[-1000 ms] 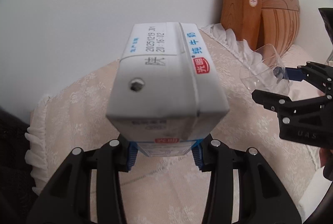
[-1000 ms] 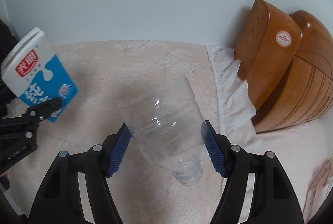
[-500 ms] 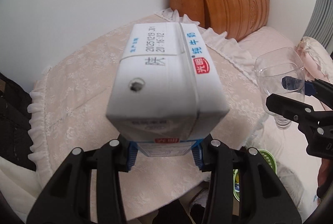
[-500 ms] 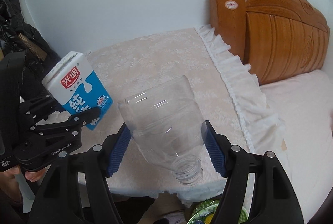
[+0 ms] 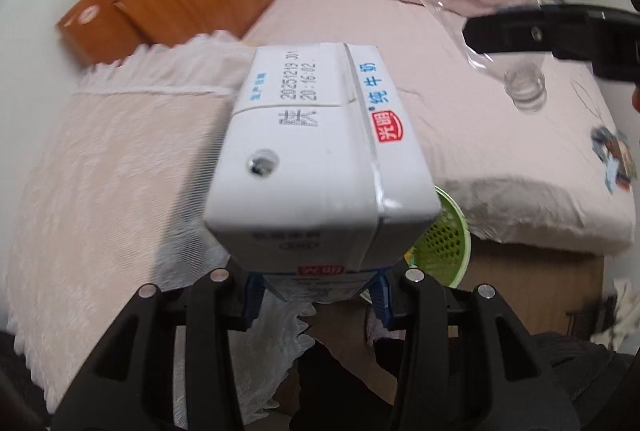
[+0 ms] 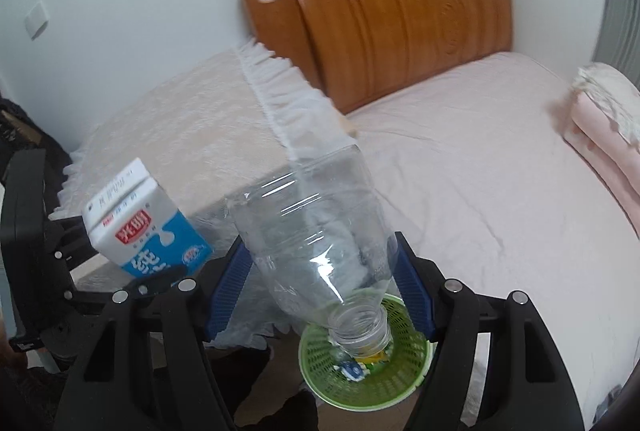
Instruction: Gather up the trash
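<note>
My left gripper (image 5: 316,295) is shut on a white and blue milk carton (image 5: 320,155) and holds it in the air past the edge of the lace-covered table (image 5: 100,167). The carton also shows in the right wrist view (image 6: 140,227). My right gripper (image 6: 320,287) is shut on a clear plastic bottle (image 6: 316,231), neck down, held above a green mesh trash basket (image 6: 404,351) on the floor. The basket holds some scraps. In the left wrist view the basket (image 5: 448,239) lies below and right of the carton, and the bottle (image 5: 516,71) is at the upper right.
A bed with a pink sheet (image 6: 480,171) and a wooden headboard (image 6: 400,19) stands to the right of the table. Folded pink bedding (image 6: 604,127) lies on it. The basket sits in the narrow gap between table and bed. Dark clothing (image 6: 20,135) is at the far left.
Both grippers have pulled back from the table and swung right toward the bed, each keeping its item. The green basket has come into view below the bottle and beside the carton.
</note>
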